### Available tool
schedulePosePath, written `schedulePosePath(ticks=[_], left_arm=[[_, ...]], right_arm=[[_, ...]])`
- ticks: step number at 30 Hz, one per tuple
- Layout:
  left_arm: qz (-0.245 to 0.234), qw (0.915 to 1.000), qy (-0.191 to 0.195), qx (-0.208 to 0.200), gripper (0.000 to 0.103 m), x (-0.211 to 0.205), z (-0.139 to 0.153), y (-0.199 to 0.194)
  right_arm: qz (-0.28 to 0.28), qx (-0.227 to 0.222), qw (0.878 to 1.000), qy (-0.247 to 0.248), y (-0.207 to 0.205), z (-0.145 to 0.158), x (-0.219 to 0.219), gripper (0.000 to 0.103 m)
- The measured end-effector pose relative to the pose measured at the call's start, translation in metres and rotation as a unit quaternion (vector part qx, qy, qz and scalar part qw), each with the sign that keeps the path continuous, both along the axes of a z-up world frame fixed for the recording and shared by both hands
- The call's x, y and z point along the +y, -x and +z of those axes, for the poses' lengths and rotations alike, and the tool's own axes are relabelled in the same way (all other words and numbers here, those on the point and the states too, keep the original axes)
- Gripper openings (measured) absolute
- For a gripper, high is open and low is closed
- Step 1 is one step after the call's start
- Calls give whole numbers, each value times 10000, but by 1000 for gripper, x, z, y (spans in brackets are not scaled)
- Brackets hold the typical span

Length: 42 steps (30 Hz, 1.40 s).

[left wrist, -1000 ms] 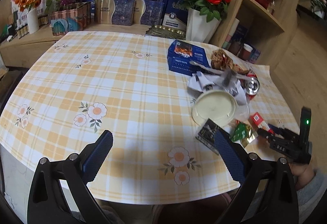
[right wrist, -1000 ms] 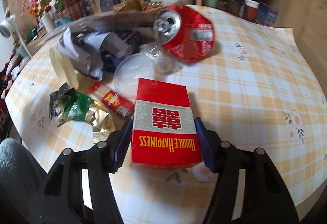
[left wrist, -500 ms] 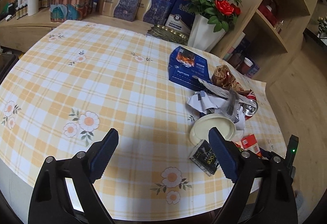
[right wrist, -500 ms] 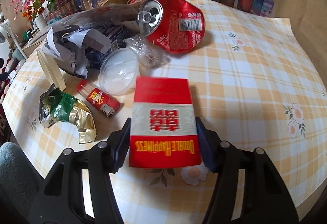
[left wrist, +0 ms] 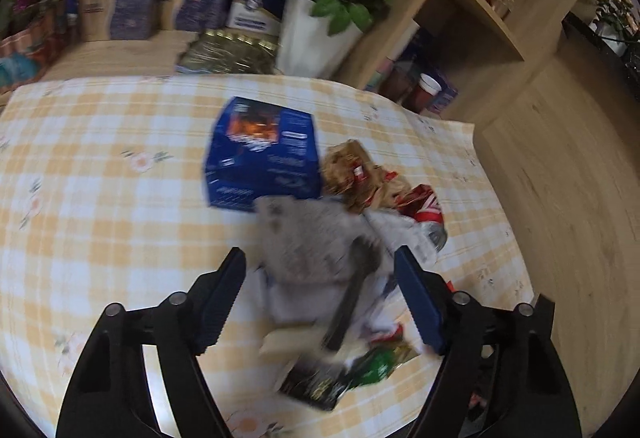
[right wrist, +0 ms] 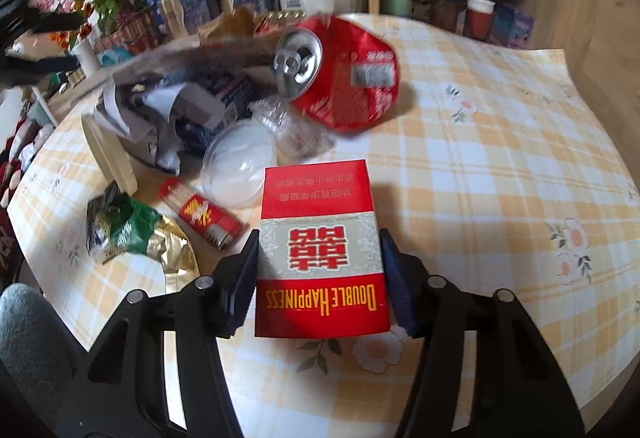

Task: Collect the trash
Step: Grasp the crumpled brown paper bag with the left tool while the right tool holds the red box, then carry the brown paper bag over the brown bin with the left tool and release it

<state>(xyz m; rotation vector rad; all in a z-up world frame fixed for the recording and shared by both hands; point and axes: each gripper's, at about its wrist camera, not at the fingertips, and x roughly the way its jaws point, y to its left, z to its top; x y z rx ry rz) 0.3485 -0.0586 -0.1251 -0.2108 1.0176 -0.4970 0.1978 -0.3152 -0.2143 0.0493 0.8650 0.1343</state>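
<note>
crumpled paper [left wrist: 316, 238] motion-blurred, can [left wrist: 426, 214] half hidden

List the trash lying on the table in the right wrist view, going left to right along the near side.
Green and gold wrapper → red lighter → clear plastic lid → red Double Happiness box, between the right gripper pads.

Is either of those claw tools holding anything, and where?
The right gripper clamps the red carton by its long sides. The left gripper holds nothing; its jaws are closing around crumpled paper.
</note>
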Motion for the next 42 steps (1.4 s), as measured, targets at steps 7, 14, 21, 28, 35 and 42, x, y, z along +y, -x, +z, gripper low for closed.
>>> schedulePosePath(ticks=[7,14,21,28,35,42], left_arm=[[-1220,9863,-1095,210,69,-85,-25,-65],[-1150,9854,-1123,569,68,-99,-44,-97],[-1317,9764,-1627,529,56,-118,-59,-100],[-1169,9819,-1448,362,17,-109,-50,-97],[-739,9915,-1056,-199,16,-83,2,-90],[-599,9919,-850,-734,16,-49,56,-49]], right_arm=[[-270,-127,9990,-344,7,9,-20,58],[-454,-191,9978,-436,11,12,-40,58],[-493,-240,9974,-472,12,14,-43,58],[-483,-304,9972,-482,16,21,-40,58],[-529,-445,9963,-516,23,37,-38,58],[-444,-694,9953,-511,42,71,-25,58]])
